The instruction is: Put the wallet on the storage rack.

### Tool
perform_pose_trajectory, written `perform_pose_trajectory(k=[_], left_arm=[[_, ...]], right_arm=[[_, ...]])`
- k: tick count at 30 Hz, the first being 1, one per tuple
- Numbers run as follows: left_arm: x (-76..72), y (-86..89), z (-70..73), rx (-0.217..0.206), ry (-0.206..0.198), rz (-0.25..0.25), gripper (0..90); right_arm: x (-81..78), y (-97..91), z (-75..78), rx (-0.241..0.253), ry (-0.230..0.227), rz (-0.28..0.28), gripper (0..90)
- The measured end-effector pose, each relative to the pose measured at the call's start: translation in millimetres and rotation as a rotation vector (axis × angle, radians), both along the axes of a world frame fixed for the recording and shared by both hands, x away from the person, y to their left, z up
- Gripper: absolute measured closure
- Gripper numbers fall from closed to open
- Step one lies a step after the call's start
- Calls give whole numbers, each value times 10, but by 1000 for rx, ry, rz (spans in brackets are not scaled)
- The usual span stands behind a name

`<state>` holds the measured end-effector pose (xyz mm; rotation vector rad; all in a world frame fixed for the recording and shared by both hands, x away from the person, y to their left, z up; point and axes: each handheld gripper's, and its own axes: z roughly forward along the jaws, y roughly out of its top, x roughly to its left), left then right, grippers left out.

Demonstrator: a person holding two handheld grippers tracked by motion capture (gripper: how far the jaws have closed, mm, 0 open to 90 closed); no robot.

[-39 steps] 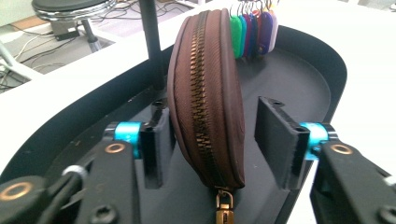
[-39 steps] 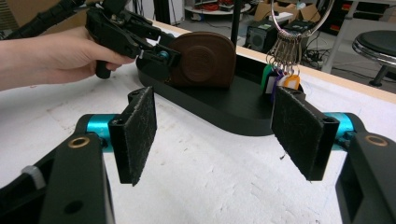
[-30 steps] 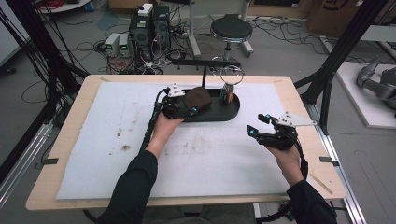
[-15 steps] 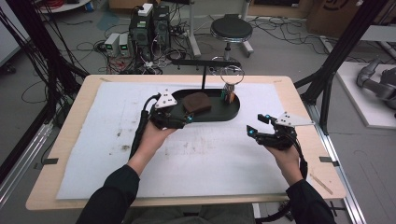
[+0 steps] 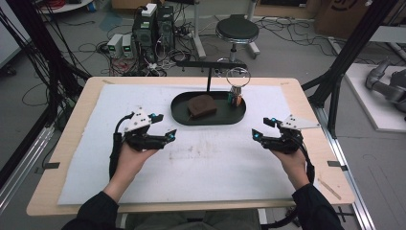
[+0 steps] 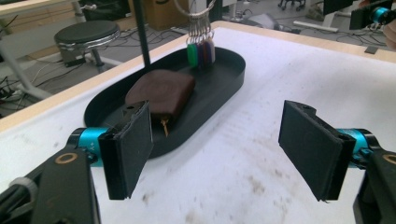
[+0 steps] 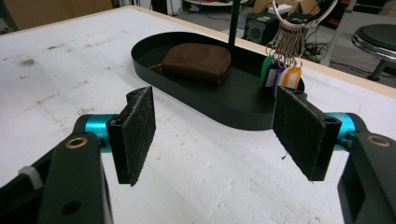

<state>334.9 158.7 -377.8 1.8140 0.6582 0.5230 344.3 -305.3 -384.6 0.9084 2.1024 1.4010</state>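
Nearest the lower edge of the high view: two dark-sleeved forearms, each hand gripping a black two-jaw tool with teal fittings and a grey three-cornered plate on top. Left tool (image 5: 162, 128) held over the white, scuffed mat (image 5: 210, 167) covering the pale wooden bench (image 5: 76, 115), jaws wide apart, nothing between them; seen along its own black pads in the left gripper view (image 6: 219, 144). Right tool (image 5: 262, 130) held over the right side of the mat, jaws likewise wide apart and empty; same spread seen in the right gripper view (image 7: 219, 140). Both tools well apart from each other, both short of the tray.

Farther back, at mid-bench: black oval shallow tray (image 5: 179, 115) lying on the mat, its near rim just beyond the tool tips. Inside the tray, left of centre: brown leather zipped pouch (image 5: 201, 106), lying flat, small brass-coloured zipper pull at its near end in the left gripper view (image 6: 163, 93). At the right end of the tray: bunch of coloured plastic key tags (image 5: 235, 99) hanging from a metal ring (image 5: 238, 76), tags reaching down to the tray floor.

Behind the tray: thin black upright stand with a crossbar (image 5: 210, 64). Beyond the bench: round black stool (image 5: 237, 29), computer boxes and tangled cables on the grey floor.
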Motion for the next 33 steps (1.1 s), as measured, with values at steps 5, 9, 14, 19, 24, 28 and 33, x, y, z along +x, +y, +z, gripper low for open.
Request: perform_pose_trajectory(k=[5, 9, 14, 19, 24, 28, 33], left_arm=[[-149, 221, -79, -16, 20, 24, 232], [-256, 394, -136, -38, 15, 47, 232], [-341, 550, -220, -56, -4, 66, 232], [-299, 591, -267, -53, -9, 65, 232], [-274, 577, -293, -43, -11, 64, 232], [-266, 575, -291, -34, -18, 68, 232], [-233, 614, -287, -38, -13, 88, 232]], right_arm=[[3, -4, -14, -6, 7, -3, 310], [4, -12, -24, -9, 8, -7, 307], [-6, -31, -44, -21, 7, -13, 306], [-6, -40, -58, -33, 11, -21, 302], [3, -38, -72, -41, 17, -25, 300], [1, -34, -75, -51, 16, -31, 300], [-18, -34, -71, -56, 17, -38, 297]])
